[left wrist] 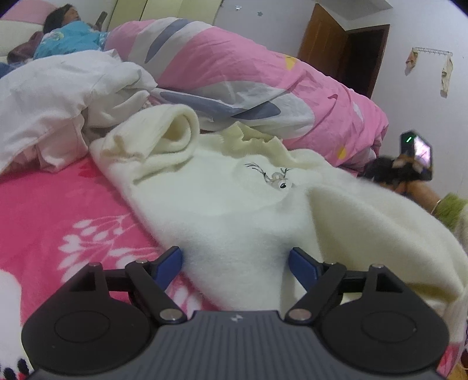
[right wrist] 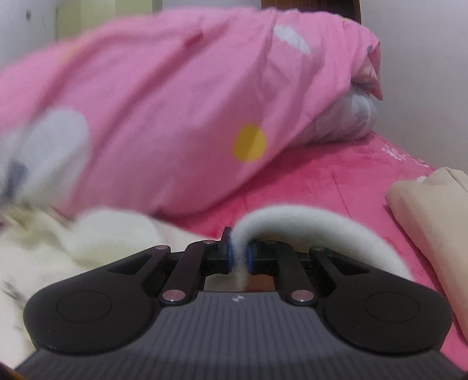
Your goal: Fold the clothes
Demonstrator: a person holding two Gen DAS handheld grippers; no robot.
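A bed covered by a bright pink fleece sheet with white floral print fills the near scene. Across its far side lies a bulky pink duvet with grey, white and yellow patches. At the far left a person in blue lies on the bed. On the far right, a dark brown wooden door stands open in a plain white wall, with a small hook rack holding pale cloths.

blurred: quilt left side | cut off: beige cloth right edge

Home bedroom: bed, quilt
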